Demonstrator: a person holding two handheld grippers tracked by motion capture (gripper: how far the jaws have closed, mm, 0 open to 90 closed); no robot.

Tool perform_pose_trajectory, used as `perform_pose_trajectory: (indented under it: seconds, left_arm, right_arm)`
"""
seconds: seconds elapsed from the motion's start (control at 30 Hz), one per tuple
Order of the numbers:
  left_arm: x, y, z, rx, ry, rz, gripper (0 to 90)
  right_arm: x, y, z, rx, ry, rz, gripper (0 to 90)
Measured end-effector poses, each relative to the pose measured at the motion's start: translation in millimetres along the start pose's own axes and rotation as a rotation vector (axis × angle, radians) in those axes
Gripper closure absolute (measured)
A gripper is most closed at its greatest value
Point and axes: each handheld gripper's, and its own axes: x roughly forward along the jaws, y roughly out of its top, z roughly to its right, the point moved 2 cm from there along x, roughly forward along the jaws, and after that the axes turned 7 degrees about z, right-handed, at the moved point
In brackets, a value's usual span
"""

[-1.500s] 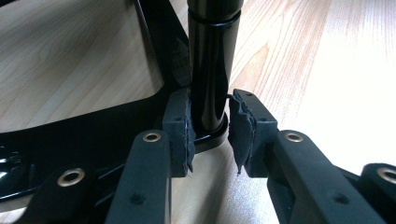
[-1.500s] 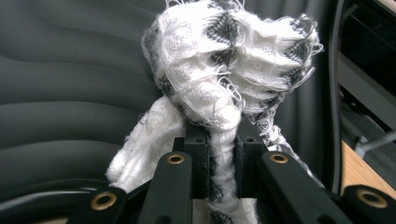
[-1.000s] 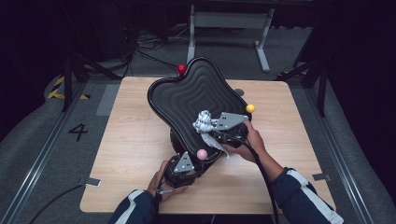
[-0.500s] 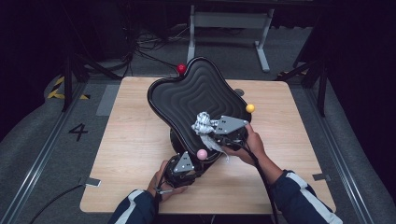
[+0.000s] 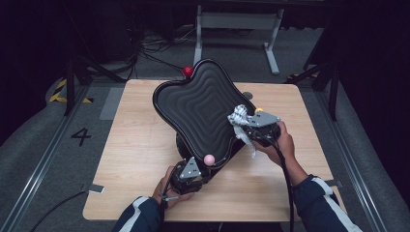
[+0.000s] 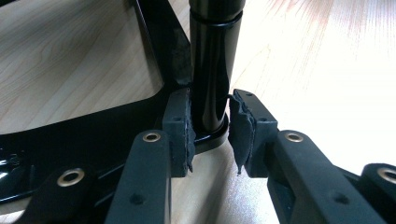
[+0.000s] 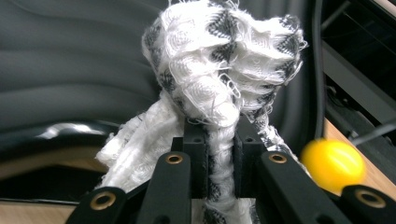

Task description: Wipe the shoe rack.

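the left hand-held gripper [image 6: 210, 135] squeezes the black chair post [image 6: 212, 65] at 6 o'clock on the worktop [image 5: 140, 145]. the right hand-held gripper [image 7: 219, 154] pinches a white rag [image 7: 219, 70] against the black seat [image 5: 203, 106], at 3 o'clock.

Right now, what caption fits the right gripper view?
Right claw pinches a frayed white-and-black cloth against the ribbed black seat.

Dim, dark surroundings frame a lit table [image 5: 145, 159]; glare whitens its wood, and close views blur.
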Motion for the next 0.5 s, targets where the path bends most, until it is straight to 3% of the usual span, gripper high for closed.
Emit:
perform_pose_trajectory:
  seconds: [0.3, 0.5]
  left_arm:
    - [0.4, -0.1, -0.3, -0.002, 0.002, 0.006, 68.7]
    - [0.1, 0.0, -1.1, -0.006, -0.004, 0.005, 67.9]
  right_arm:
    - [-8.5, -15.2, 18.7, 0.037, -0.059, -0.002, 79.8]
    - [-12.8, -18.7, 21.7, 0.017, -0.097, -0.009, 79.7]
